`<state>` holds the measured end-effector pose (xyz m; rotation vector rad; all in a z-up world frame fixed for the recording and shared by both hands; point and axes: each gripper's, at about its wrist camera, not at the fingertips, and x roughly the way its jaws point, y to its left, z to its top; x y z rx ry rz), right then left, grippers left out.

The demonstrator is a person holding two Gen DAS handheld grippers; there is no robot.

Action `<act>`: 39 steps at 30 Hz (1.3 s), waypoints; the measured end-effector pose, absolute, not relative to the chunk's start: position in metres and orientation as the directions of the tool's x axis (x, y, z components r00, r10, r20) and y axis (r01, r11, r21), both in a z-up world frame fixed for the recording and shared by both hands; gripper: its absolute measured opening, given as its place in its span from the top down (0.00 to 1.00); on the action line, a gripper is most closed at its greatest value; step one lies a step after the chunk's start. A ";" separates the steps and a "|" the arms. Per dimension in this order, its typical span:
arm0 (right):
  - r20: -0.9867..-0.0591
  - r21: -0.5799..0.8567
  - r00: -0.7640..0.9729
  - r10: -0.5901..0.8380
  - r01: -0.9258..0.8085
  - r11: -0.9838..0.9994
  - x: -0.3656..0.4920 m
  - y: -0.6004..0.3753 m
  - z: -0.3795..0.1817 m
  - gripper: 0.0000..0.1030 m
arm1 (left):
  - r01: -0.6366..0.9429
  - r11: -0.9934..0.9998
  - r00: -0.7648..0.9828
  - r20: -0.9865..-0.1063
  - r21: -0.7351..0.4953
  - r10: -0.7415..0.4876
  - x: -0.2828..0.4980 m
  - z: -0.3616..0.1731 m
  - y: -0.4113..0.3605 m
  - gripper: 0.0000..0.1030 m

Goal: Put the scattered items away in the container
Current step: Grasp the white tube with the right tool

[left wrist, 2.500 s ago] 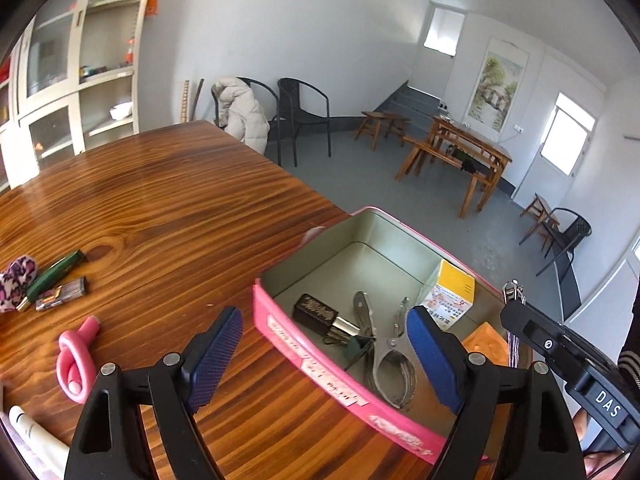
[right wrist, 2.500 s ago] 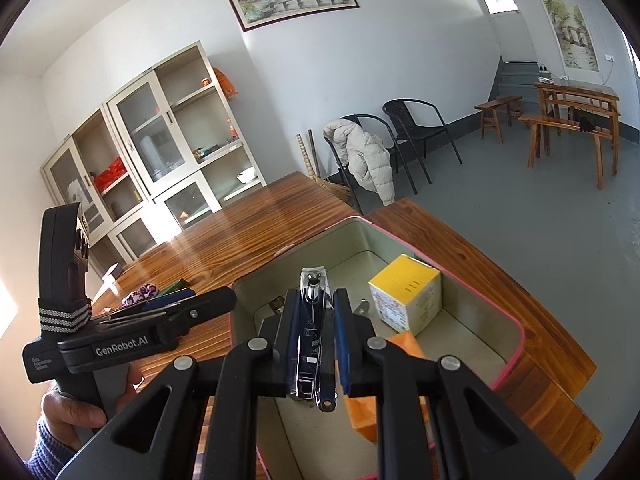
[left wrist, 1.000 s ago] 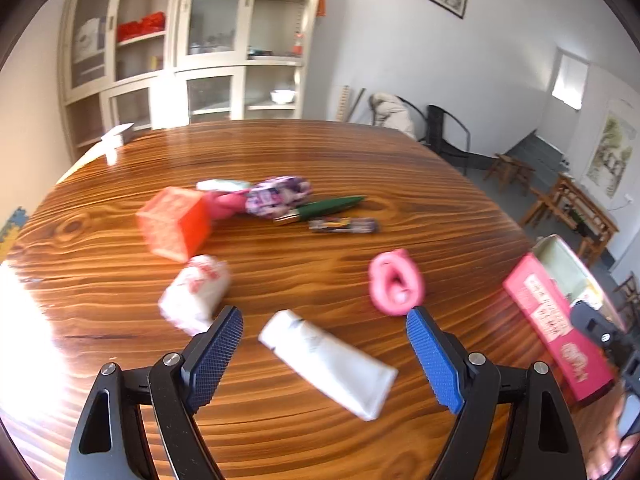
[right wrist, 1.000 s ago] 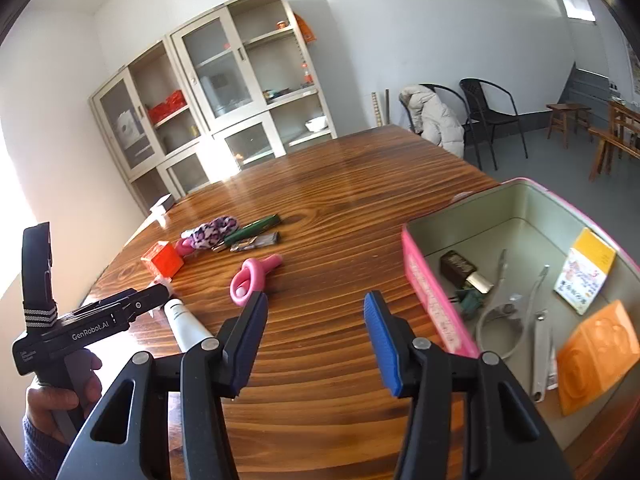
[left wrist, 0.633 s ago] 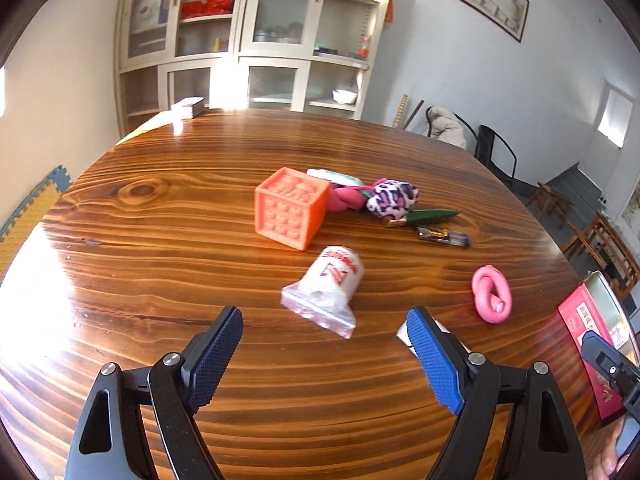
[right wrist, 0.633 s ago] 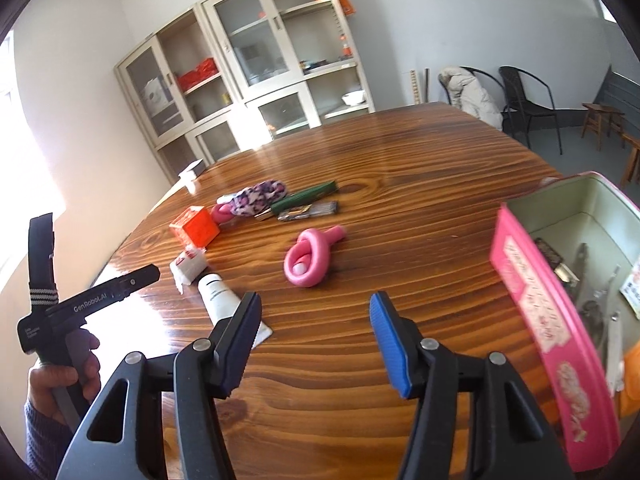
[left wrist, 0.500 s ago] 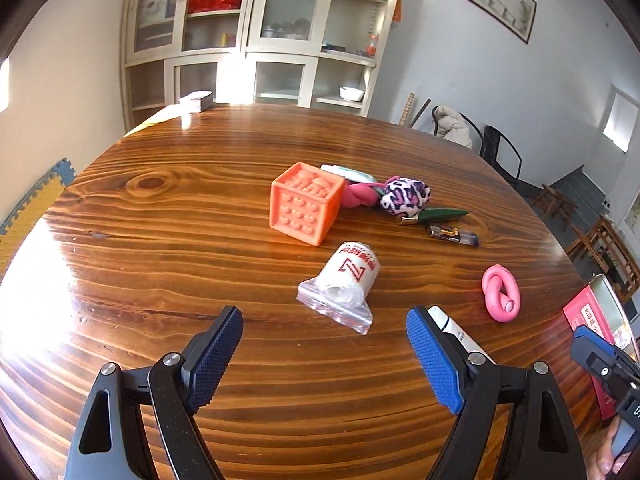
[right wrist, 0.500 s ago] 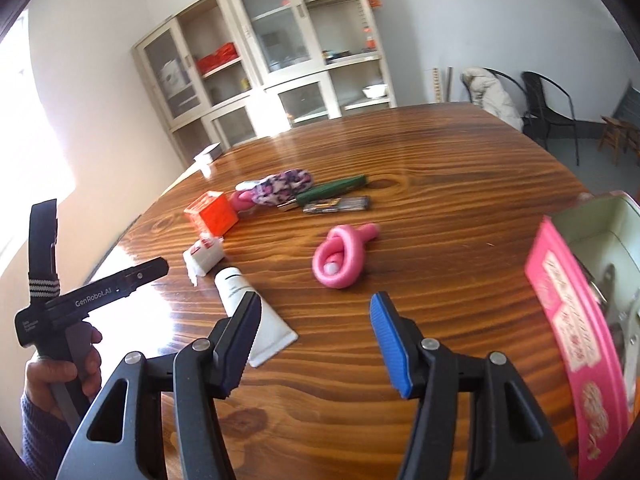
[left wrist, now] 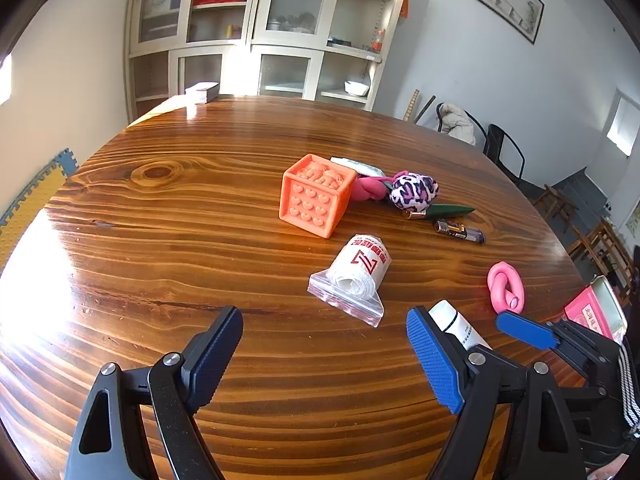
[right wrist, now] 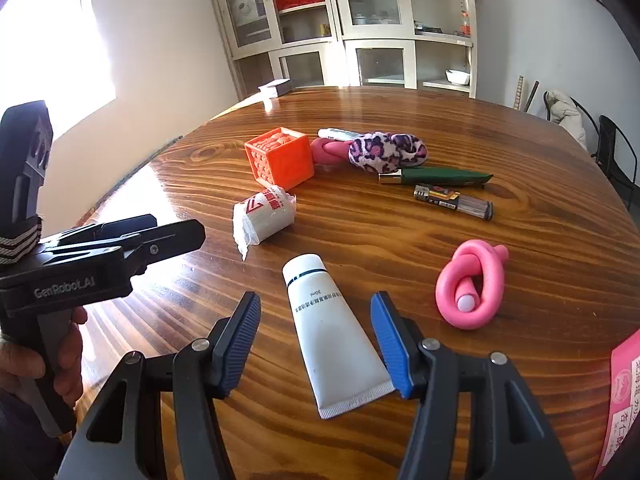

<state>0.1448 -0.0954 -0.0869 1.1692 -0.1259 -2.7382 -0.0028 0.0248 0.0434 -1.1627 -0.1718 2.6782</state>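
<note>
The round, glossy wooden table carries all loose items. At its right edge stands the pink rectangular tin container, only partly in view; in the right wrist view it shows as a pink wall at the lower right corner.

Left gripper: jaws wide apart, nothing between the pads, positioned over bare wood just in front of the bagged roll.

Right gripper: jaws parted, not gripping. The white squeeze tube with a flat crimped end lies on the table between the blue pads, cap pointing away; the right pad stands just beside the tube, and contact cannot be confirmed.

Scattered items, in descending order:
1. Orange soft cube with embossed hearts, near the table centre.
2. White roll with red print in a clear zip bag, in front of the cube.
3. Pink knotted foam tube, right of the white tube, apart from it.
4. Leopard-print fabric scrunchie, touching a second pink twisted piece beside the cube.
5. Dark green pen-shaped case with a gold end.
6. Lighter with a clear body, just in front of the green case.
</note>
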 end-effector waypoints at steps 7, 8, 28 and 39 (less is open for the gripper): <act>-0.725 0.128 -0.663 -0.188 0.138 -0.982 0.130 -0.103 -0.095 0.40 | -0.156 -0.967 -0.654 -0.713 -0.200 0.253 -0.004 0.042 0.024 0.17; -0.725 0.125 -0.662 -0.190 0.144 -0.982 0.128 -0.105 -0.095 0.40 | -0.156 -0.967 -0.652 -0.715 -0.201 0.254 -0.004 0.042 0.024 0.17; -0.768 0.081 -0.622 -0.153 0.144 -0.986 0.116 -0.105 -0.108 0.59 | -0.161 -0.973 -0.638 -0.735 -0.164 0.230 -0.010 0.031 0.031 0.17; -0.760 0.083 -0.641 -0.108 0.070 -0.994 0.131 -0.087 -0.105 0.64 | -0.134 -0.974 -0.621 -0.750 -0.183 0.226 -0.023 0.023 0.029 0.17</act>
